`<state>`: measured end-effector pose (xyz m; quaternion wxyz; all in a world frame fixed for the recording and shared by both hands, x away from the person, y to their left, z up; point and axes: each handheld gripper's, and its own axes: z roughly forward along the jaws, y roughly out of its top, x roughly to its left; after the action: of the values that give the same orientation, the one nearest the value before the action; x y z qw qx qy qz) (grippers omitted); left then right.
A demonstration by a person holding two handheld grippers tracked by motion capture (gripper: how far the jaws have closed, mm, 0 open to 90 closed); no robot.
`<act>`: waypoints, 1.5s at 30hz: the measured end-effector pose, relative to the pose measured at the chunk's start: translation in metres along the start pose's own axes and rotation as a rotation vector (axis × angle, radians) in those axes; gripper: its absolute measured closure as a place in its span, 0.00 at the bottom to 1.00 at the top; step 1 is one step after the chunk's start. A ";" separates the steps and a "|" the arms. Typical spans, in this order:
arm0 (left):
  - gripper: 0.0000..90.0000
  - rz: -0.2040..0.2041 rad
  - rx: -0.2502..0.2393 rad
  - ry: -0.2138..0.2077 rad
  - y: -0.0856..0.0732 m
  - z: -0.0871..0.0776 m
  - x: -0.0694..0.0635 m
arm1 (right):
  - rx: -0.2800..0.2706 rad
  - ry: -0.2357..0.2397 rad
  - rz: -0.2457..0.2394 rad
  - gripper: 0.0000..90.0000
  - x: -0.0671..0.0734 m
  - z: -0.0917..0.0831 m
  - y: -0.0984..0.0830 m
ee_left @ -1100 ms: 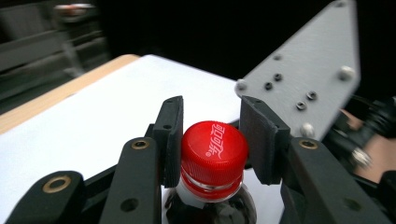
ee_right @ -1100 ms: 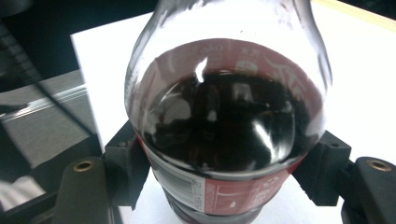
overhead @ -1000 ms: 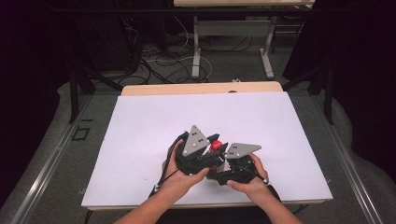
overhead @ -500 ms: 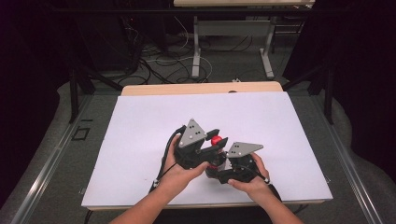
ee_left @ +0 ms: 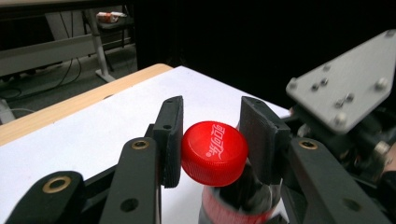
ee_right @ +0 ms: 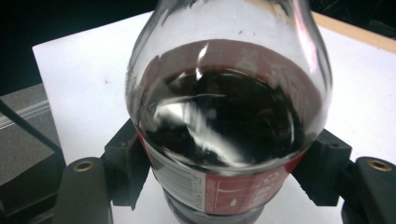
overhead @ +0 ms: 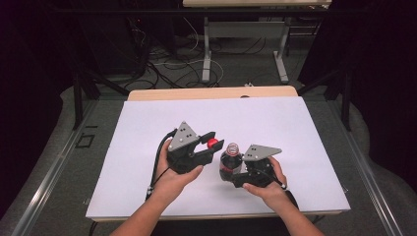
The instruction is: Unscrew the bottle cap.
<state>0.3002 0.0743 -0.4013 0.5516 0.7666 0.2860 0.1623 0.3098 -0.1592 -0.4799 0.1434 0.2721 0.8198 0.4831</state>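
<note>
High view: cap-off step done, left gripper (overhead: 208, 142) clamps the red cap (overhead: 212, 143) just left of the open bottle (overhead: 230, 162), right gripper (overhead: 235, 172) clamped on its body near table (overhead: 305, 128) front; cap not yet set down.

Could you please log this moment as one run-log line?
left gripper: shut on red cap, off the neck | right gripper: shut on cola bottle | bottle open, upright
</note>
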 end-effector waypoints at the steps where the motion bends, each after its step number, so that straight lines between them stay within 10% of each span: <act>1: 0.68 0.002 0.001 0.001 -0.003 0.000 0.002 | -0.015 -0.007 0.004 0.32 0.000 0.001 0.001; 21: 0.68 -0.046 0.040 0.049 -0.057 0.005 0.024 | -0.012 -0.070 0.018 0.32 -0.035 0.021 0.038; 45: 0.68 -0.073 0.045 0.074 -0.077 -0.003 0.036 | 0.013 -0.190 0.137 0.32 -0.093 0.102 0.056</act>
<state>0.3070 0.1166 -0.4750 0.5289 0.7611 0.3378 0.1639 0.4530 -0.1193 -0.4835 0.1853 0.3728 0.7851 0.4586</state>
